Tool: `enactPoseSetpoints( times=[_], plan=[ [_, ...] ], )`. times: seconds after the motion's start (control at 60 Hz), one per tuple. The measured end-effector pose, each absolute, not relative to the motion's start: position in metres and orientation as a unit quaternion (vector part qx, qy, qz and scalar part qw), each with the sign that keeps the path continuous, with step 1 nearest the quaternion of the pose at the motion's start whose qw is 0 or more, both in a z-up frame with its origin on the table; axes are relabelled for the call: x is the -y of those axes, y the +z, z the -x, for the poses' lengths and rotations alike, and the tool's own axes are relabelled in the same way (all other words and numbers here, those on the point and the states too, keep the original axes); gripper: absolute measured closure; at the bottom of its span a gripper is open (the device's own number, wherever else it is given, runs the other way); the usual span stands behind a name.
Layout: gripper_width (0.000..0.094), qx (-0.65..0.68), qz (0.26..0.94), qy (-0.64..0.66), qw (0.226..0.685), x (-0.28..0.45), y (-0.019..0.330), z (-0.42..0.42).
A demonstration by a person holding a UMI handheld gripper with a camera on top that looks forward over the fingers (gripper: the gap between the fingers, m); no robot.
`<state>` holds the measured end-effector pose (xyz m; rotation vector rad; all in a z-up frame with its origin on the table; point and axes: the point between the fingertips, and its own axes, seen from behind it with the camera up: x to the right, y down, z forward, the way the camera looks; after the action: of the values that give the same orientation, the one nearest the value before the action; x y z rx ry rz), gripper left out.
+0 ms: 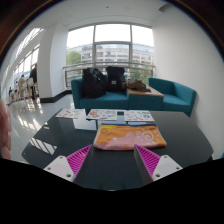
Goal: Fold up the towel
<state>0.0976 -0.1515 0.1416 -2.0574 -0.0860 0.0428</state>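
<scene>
A bright room with tall windows [110,45] is seen, and a teal upholstered sofa [135,95] is set along the far side beneath them, with dark bags [103,82] placed on its seat. In front of it, a dark, glossy oval table [60,135] is spread across the middle of the scene. Flat printed sheets or booklets [105,115] are laid along the table's far part. Nearer, the orange and yellow cloth towel [130,136] is laid on the table, roughly flat, just ahead of the fingers and slightly towards the right one. The gripper [114,160] is held wide open, its magenta pads [76,158] well apart, and nothing is grasped. The approach step is judged to be in hand: no fold is yet made. A near edge or corner of the towel is likely to be reached next, pinched, and carried across.
</scene>
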Motion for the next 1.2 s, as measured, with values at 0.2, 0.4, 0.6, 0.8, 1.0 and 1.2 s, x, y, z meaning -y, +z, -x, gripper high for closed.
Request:
enactPoseSetpoints(
  times=[0.2,0.4,0.6,0.8,1.0,1.2],
  plan=[
    [0.0146,0.053,0.867,0.048,0.494,0.048,0.085,-0.009],
    [0.0316,0.067,0.879,0.019,0.471,-0.041,0.044,0.005],
    [0.0634,0.052,0.908,0.005,0.416,-0.065,-0.004,-0.002],
    [0.0909,0.076,0.909,-0.040,0.408,-0.063,-0.014,-0.006],
    [0.0927,0.070,0.909,-0.020,0.411,-0.061,-0.008,-0.007],
    [0.0927,0.052,0.891,0.034,0.451,-0.059,0.069,-0.033]
  ],
)
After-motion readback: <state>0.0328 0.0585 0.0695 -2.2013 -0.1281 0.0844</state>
